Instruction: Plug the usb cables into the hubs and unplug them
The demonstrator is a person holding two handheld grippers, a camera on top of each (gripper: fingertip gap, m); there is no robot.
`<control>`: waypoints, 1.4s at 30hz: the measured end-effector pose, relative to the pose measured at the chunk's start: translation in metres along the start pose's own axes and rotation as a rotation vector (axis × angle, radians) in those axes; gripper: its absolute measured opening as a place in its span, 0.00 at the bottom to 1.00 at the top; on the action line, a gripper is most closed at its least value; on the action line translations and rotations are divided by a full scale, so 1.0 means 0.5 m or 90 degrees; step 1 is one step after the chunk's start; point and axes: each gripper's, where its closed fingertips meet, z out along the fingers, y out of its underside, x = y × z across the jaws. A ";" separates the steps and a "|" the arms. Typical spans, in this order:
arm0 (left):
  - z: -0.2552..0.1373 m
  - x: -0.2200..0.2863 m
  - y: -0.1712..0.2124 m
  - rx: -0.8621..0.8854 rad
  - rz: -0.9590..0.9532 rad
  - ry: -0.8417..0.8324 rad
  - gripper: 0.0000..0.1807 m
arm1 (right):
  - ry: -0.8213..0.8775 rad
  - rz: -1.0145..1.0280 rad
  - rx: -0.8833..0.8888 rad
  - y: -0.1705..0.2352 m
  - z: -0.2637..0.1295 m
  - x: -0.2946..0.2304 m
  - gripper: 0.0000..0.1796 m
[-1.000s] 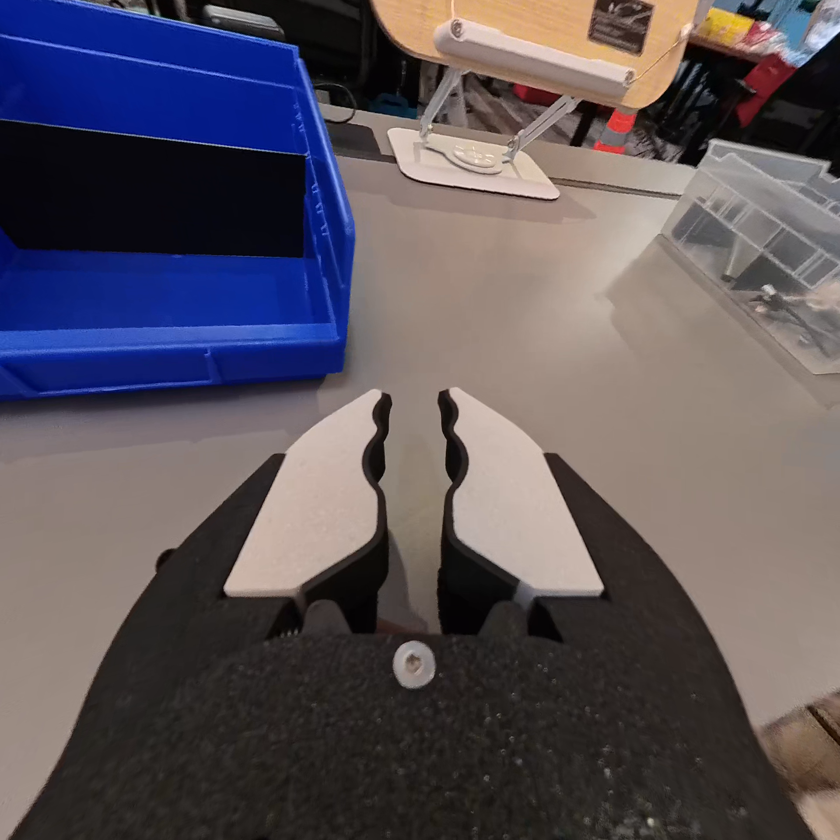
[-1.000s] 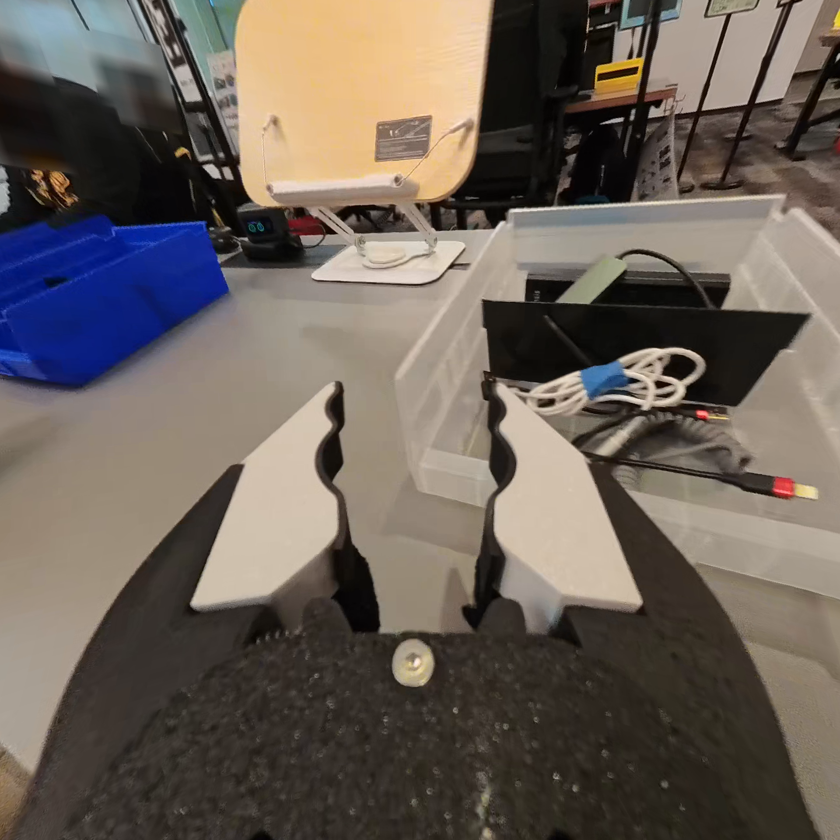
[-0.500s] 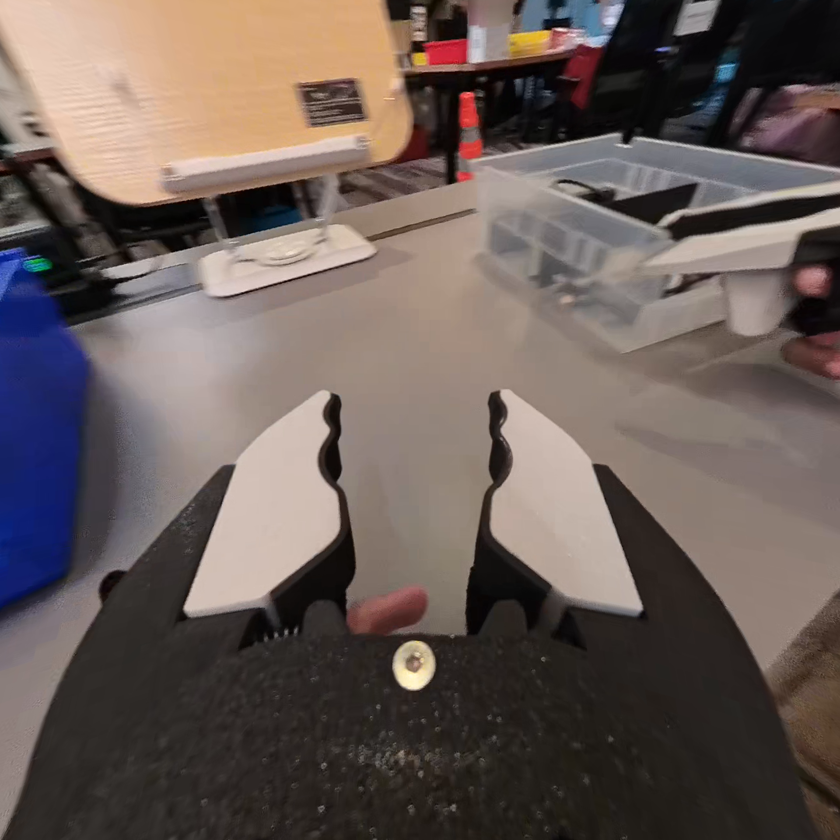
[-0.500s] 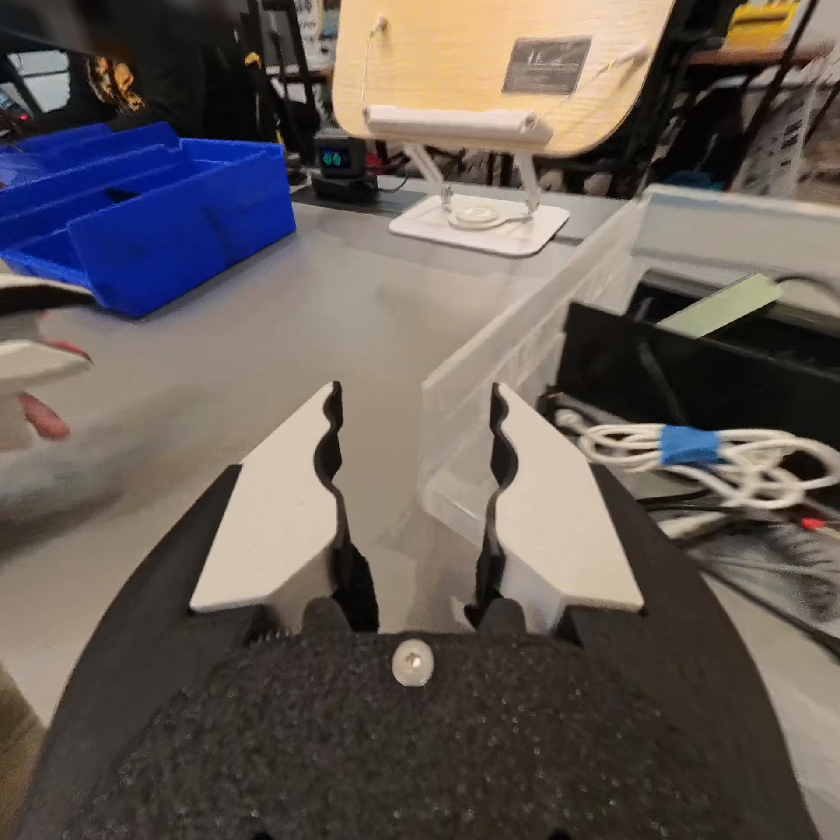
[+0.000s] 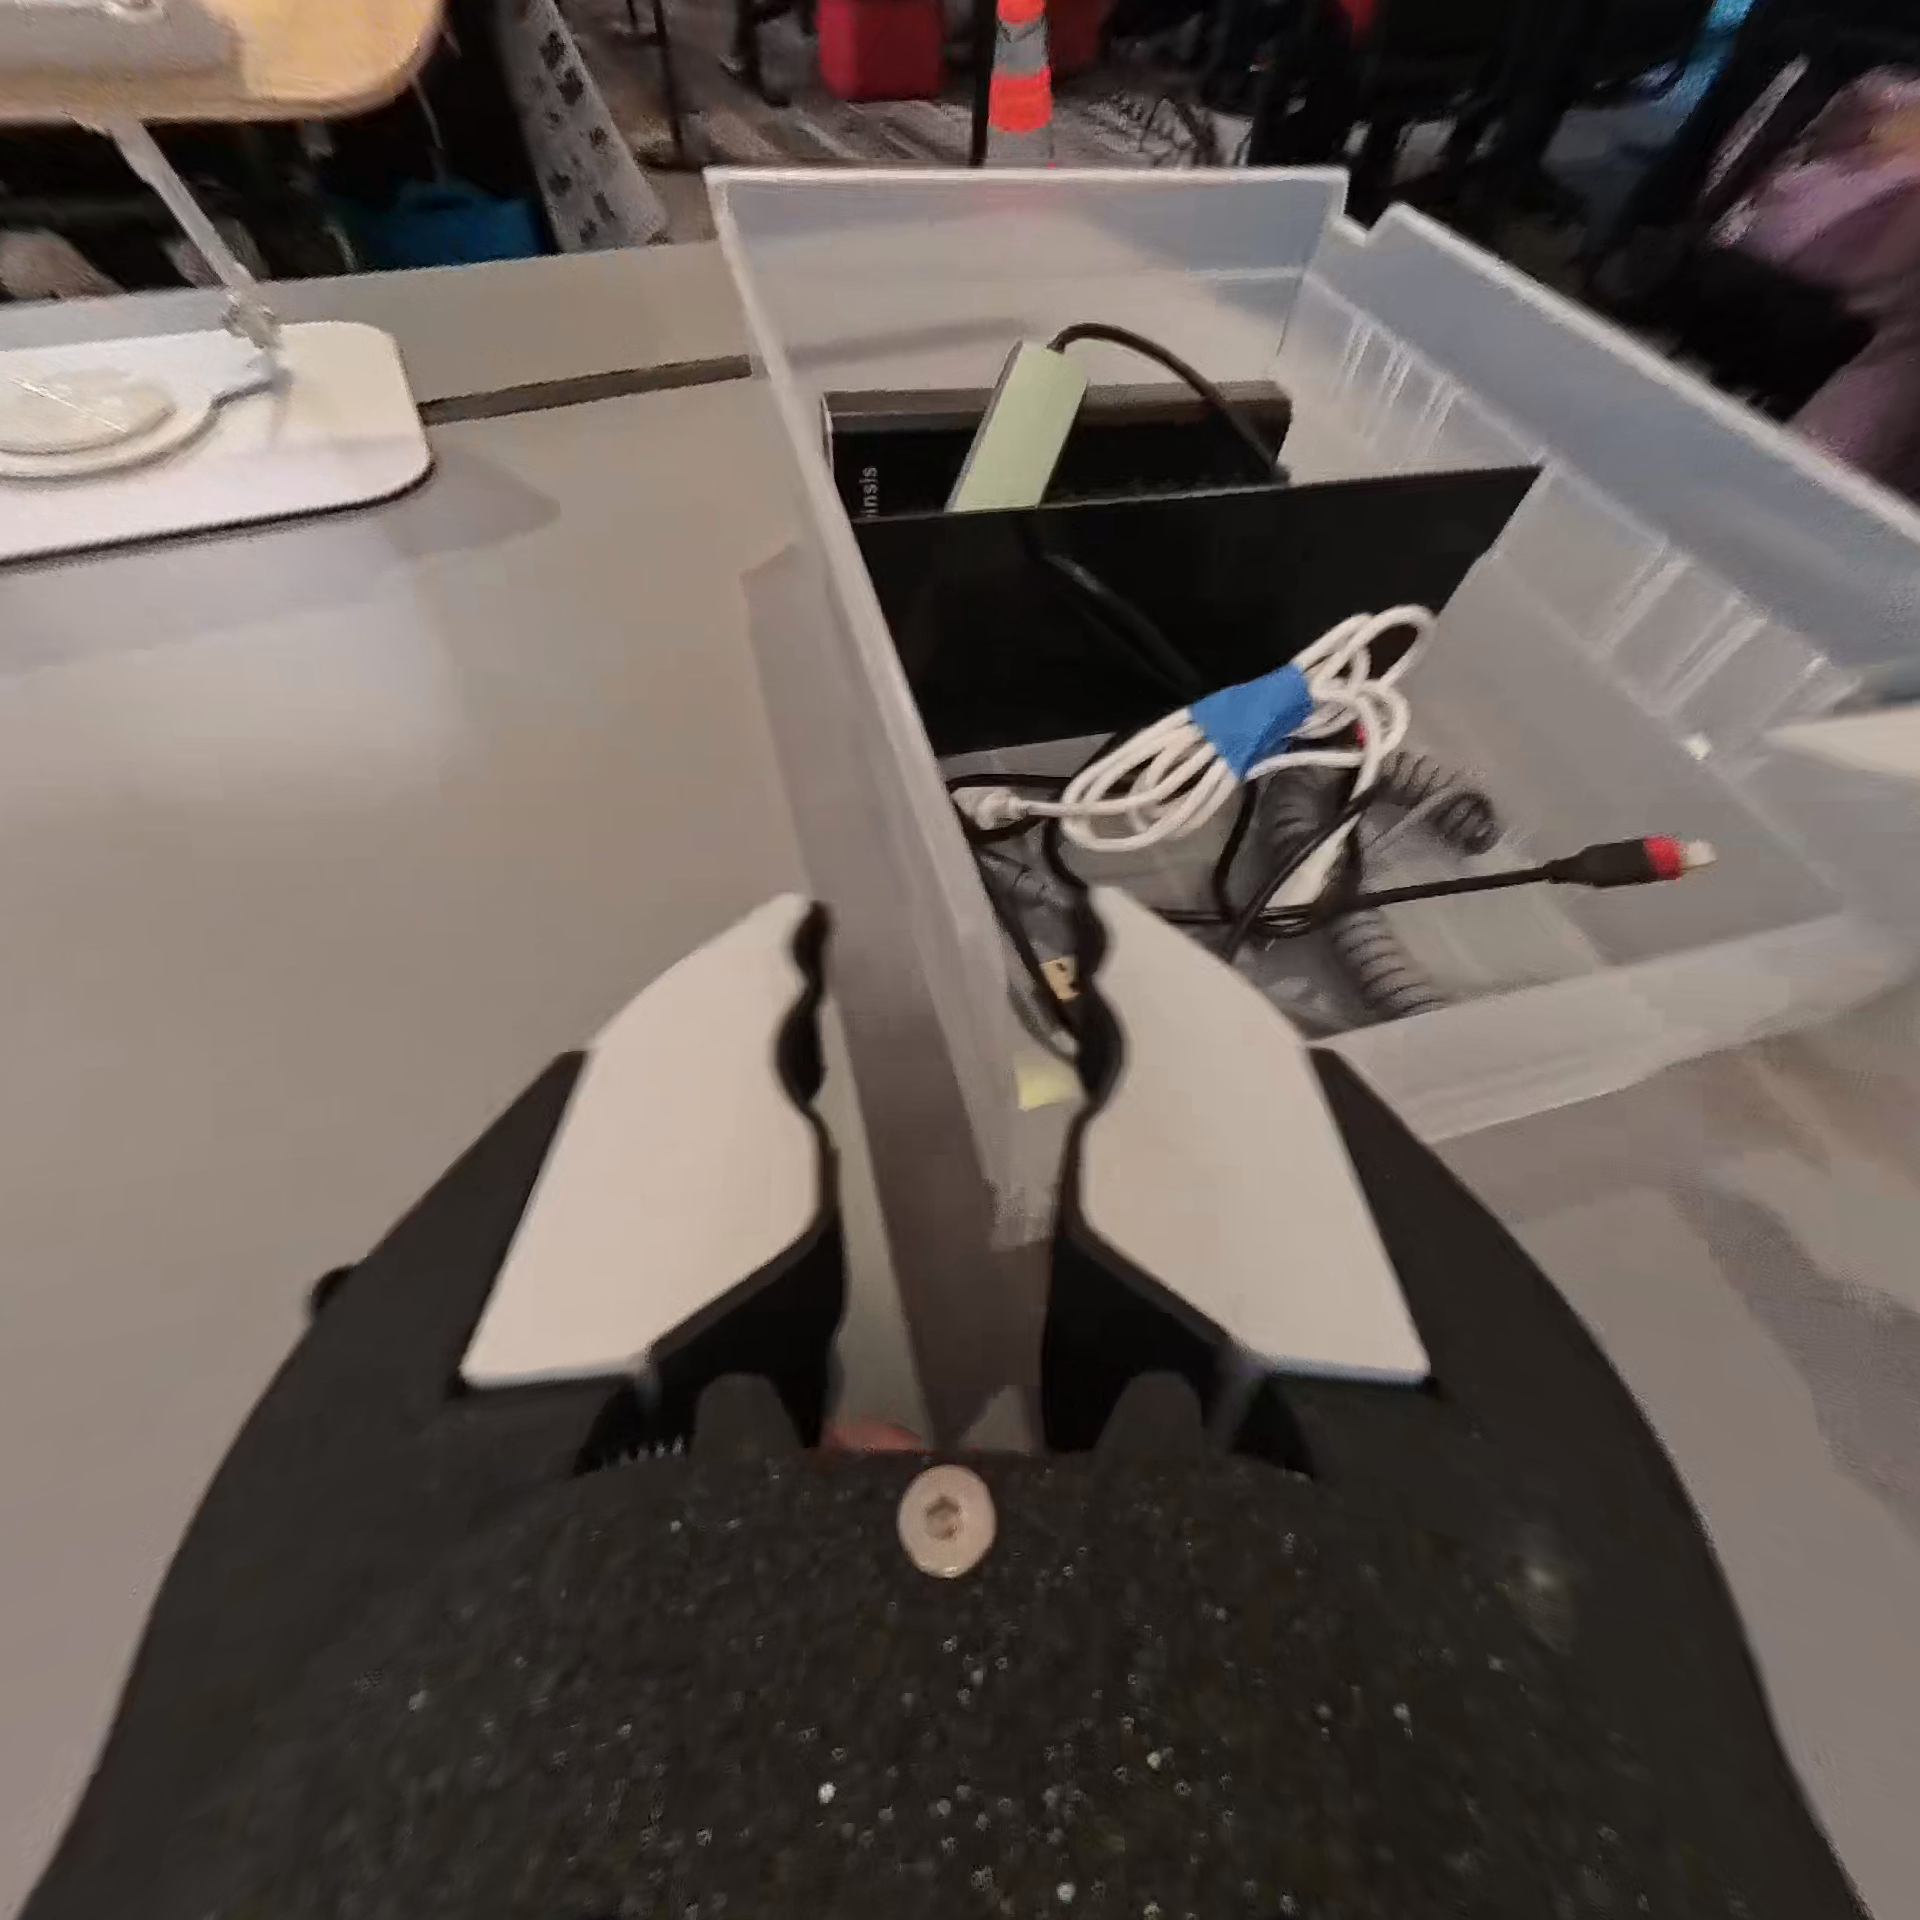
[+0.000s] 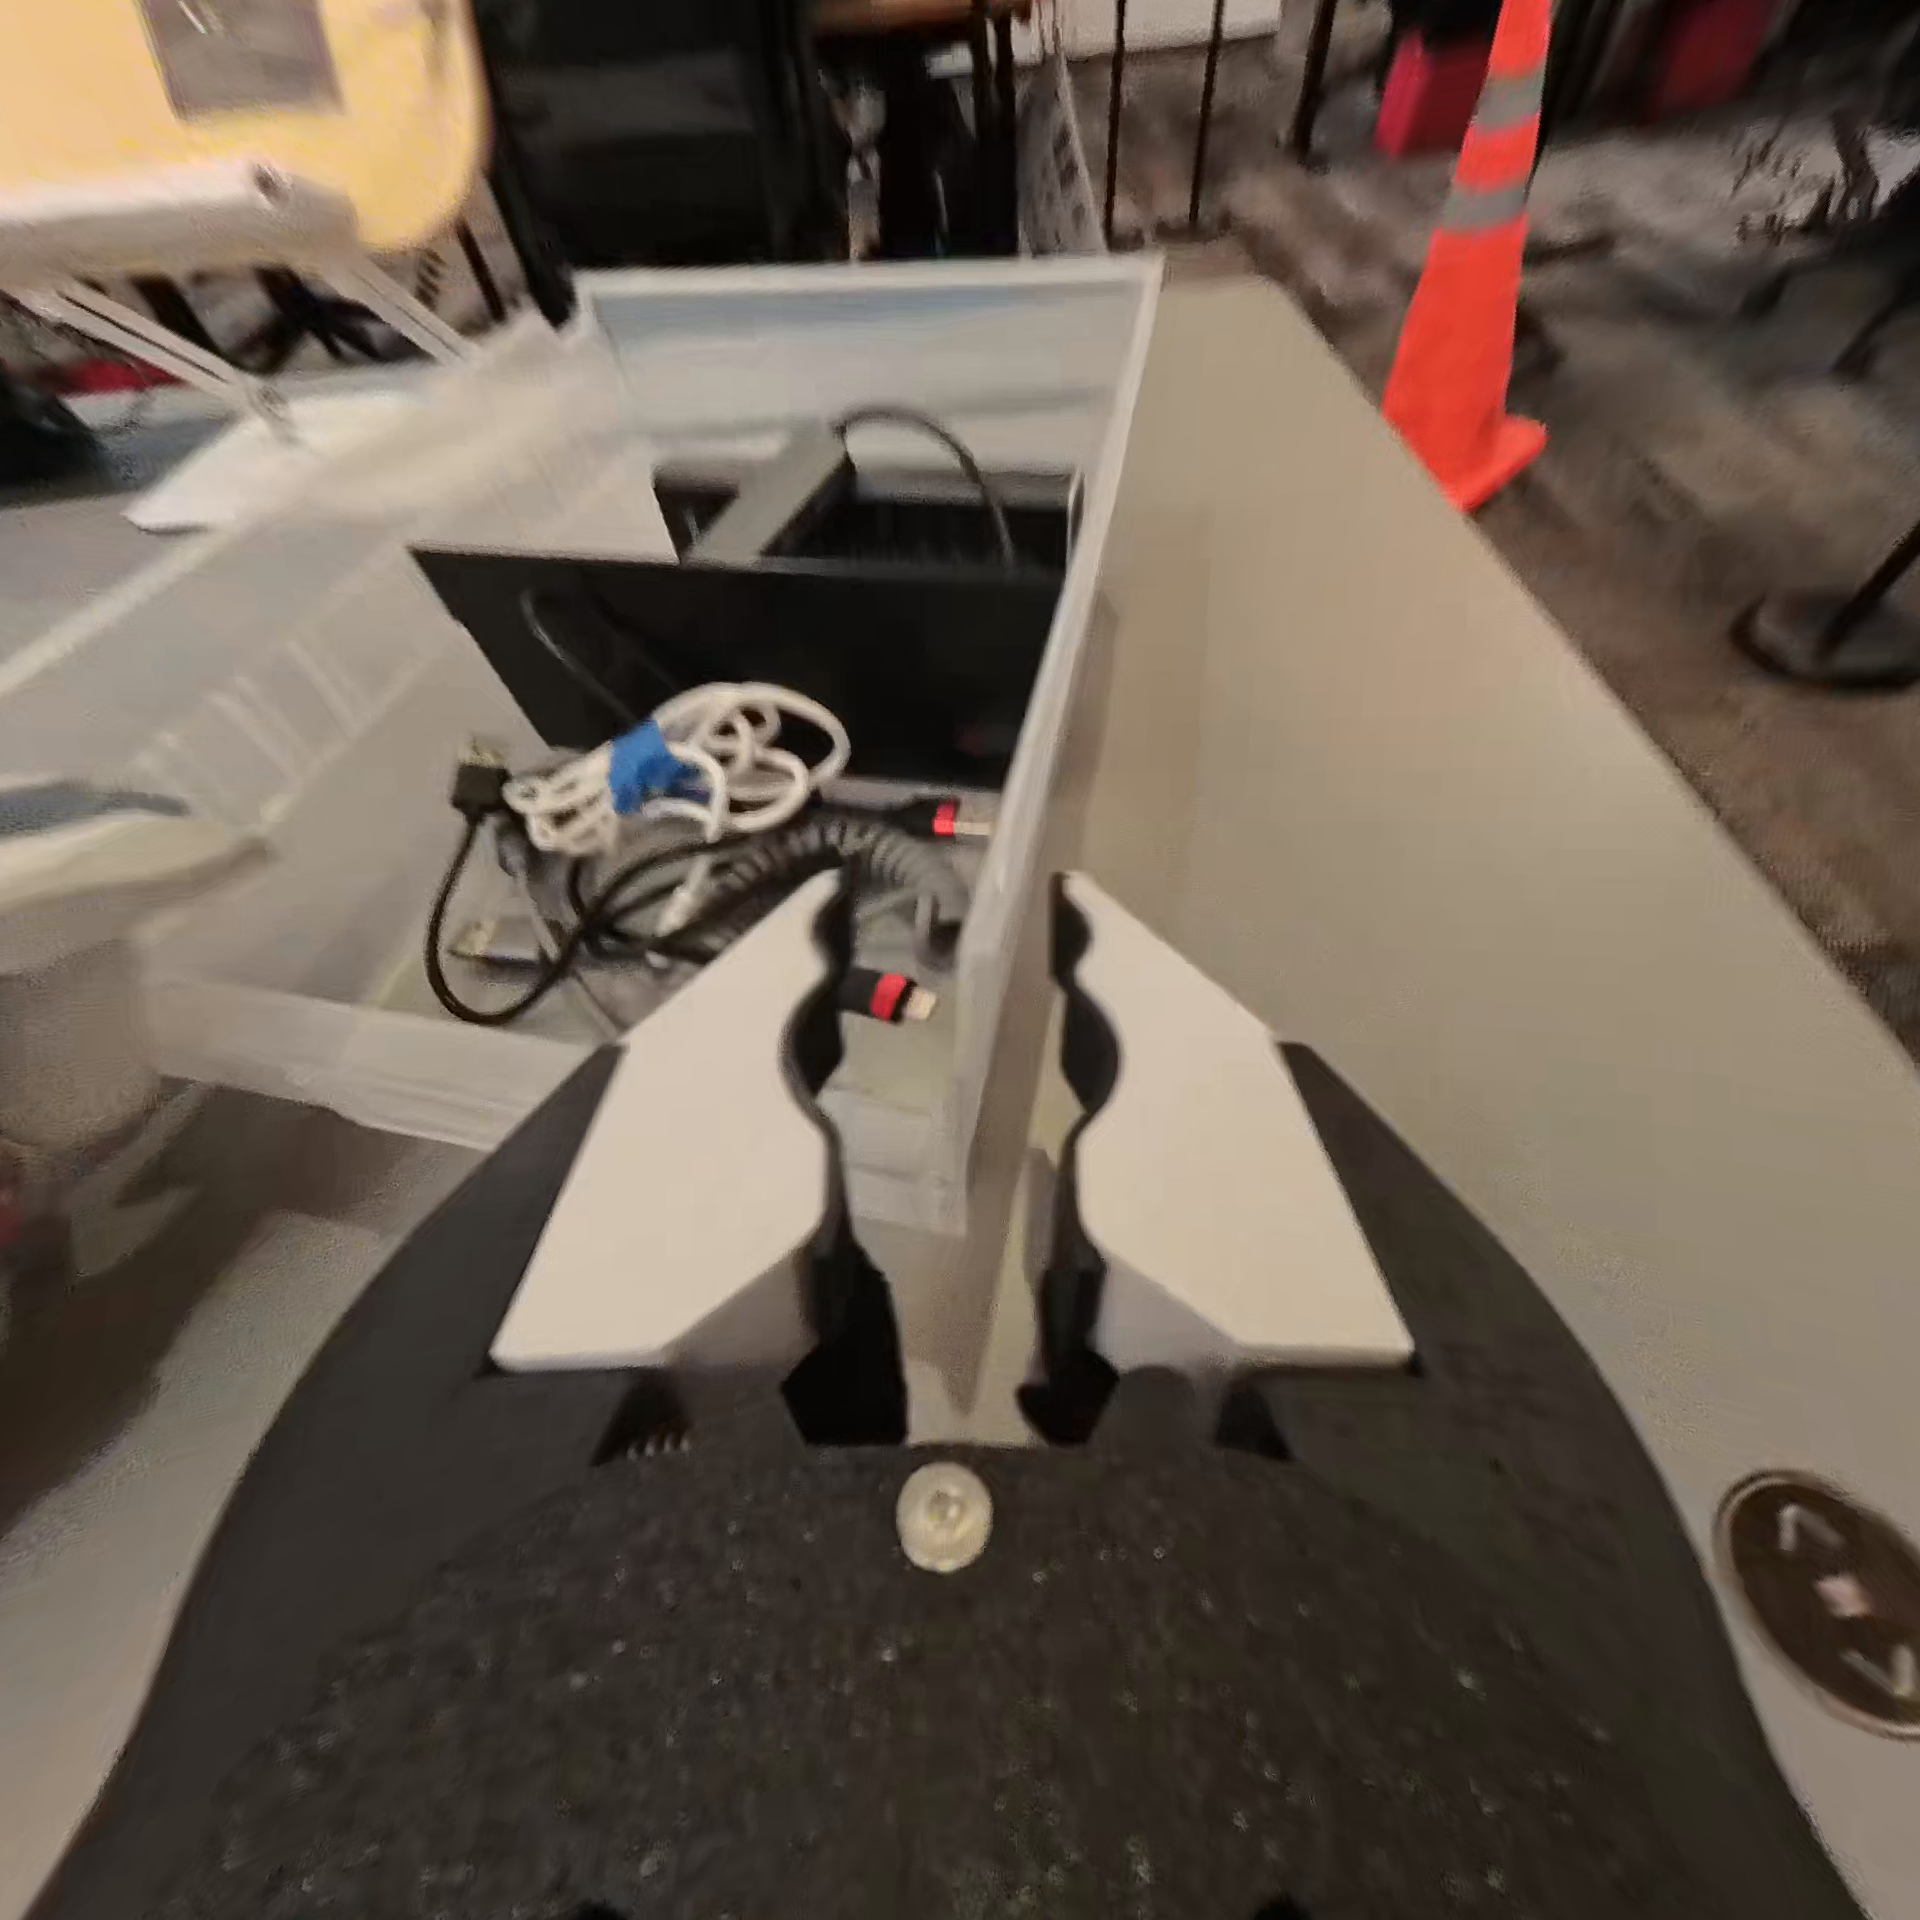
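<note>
We hold two grippers, left gripper [image 5: 951, 935] and right gripper [image 6: 945, 904], both spread wide astride opposite walls of one clear bin [image 5: 894, 790]; centre frame it holds one white cable bundle [image 5: 1226, 748], black cables [image 6: 499, 935] and one green hub [image 5: 1023, 426] behind a black divider [image 5: 1143, 582]

left gripper [image 5: 951, 935] spread astride the clear bin [image 5: 894, 831] wall at centre frame, apparently not touching; white cable [image 5: 1236, 748] inside.

Your left gripper [image 5: 951, 940] is spread wide, fingers [image 5: 665, 1132] level, filling the lower centre of its frame. Your right gripper [image 6: 948, 914] is parted just as wide in its own, and nothing is clamped in either.
</note>
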 end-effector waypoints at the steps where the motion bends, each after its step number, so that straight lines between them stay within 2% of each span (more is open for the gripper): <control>1: 0.003 -0.003 -0.001 -0.010 -0.008 0.003 0.09 | 0.014 0.014 -0.035 0.022 0.013 0.002 0.11; 2: 0.006 -0.010 -0.003 -0.020 -0.002 -0.007 0.06 | 0.020 0.040 -0.041 0.024 0.018 0.004 0.09; 3: 0.008 -0.014 -0.003 -0.027 0.015 -0.010 0.05 | 0.030 0.052 -0.039 0.020 0.019 0.008 0.06; 6: -0.003 -0.023 -0.003 -0.030 0.055 -0.032 0.04 | 0.054 0.047 -0.042 0.019 0.017 0.001 0.03; 10: -0.048 -0.071 -0.006 -0.002 0.009 -0.071 0.02 | 0.059 0.004 -0.010 -0.015 0.010 -0.057 0.02; 17: -0.188 -0.239 -0.040 0.062 0.025 -0.182 0.02 | -0.046 -0.031 -0.003 -0.048 0.053 -0.261 0.02; 24: -0.295 -0.424 0.003 0.041 0.012 -0.267 0.03 | -0.130 -0.035 -0.032 -0.003 0.103 -0.484 0.01; 26: -0.299 -0.457 0.036 0.026 0.013 -0.254 0.03 | -0.118 -0.047 -0.017 0.006 0.106 -0.523 0.06; 27: -0.296 -0.465 0.064 0.001 0.015 -0.234 0.03 | -0.134 -0.066 -0.014 0.016 0.103 -0.547 0.17; 28: -0.296 -0.463 0.079 0.007 0.022 -0.200 0.04 | -0.152 -0.091 -0.021 0.030 0.102 -0.565 0.28; 29: -0.302 -0.457 0.080 0.032 0.032 -0.167 0.05 | -0.159 -0.110 -0.005 0.031 0.099 -0.571 0.32; 31: -0.323 -0.446 0.073 0.036 0.044 -0.122 0.07 | -0.167 -0.153 0.004 0.037 0.088 -0.564 0.28; 33: -0.357 -0.444 0.034 0.089 0.049 -0.096 0.23 | -0.185 -0.168 0.008 0.033 0.073 -0.552 0.29; 36: -0.406 -0.492 0.017 0.135 0.005 -0.056 0.30 | -0.226 -0.141 0.045 -0.007 0.033 -0.545 0.33; 39: -0.480 -0.653 0.011 0.183 -0.046 -0.154 0.35 | -0.218 -0.185 0.060 -0.022 0.013 -0.551 0.34; 42: -0.582 -0.811 0.027 0.163 -0.015 -0.317 0.36 | -0.182 -0.214 0.101 -0.030 -0.007 -0.550 0.30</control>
